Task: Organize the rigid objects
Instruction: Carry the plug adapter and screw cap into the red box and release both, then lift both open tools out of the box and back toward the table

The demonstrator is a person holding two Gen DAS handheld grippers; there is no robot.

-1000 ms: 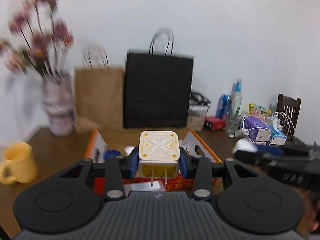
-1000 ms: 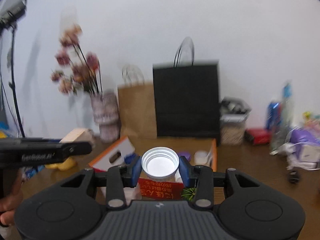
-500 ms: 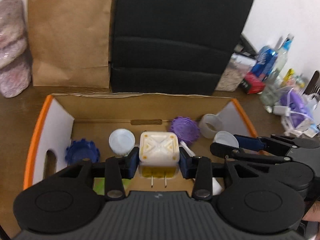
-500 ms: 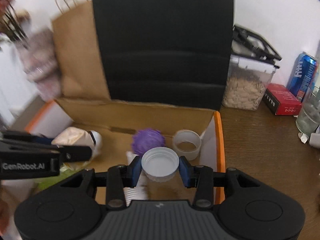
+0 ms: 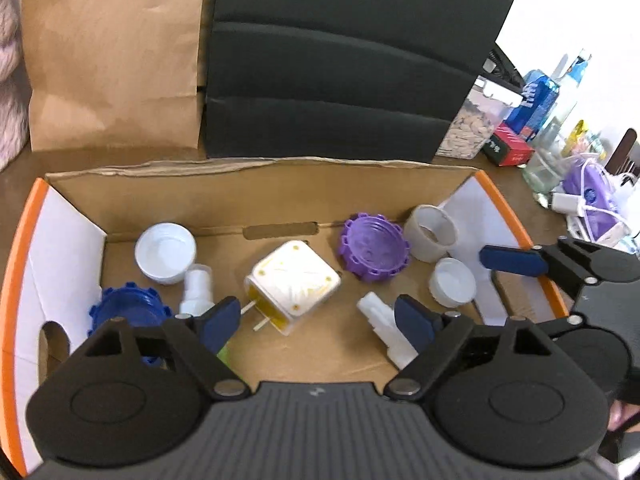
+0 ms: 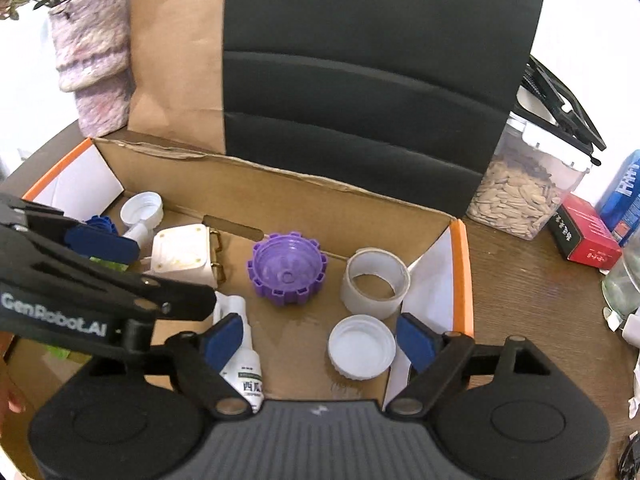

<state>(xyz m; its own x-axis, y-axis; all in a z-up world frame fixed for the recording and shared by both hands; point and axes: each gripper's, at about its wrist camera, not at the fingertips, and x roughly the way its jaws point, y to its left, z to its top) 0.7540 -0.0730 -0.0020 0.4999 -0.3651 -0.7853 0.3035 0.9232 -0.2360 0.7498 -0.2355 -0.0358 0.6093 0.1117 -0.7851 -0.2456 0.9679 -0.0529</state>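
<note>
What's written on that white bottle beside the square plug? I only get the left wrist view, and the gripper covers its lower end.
Observer: The right wrist view shows the white bottle has a label with a dark band and Chinese characters below it.
Operator: Is the white cap near the right wall of the box being held?
Observer: No. The right gripper has just been opening its jaws; the cap lies open side up on the box floor between them, unclamped.
</note>
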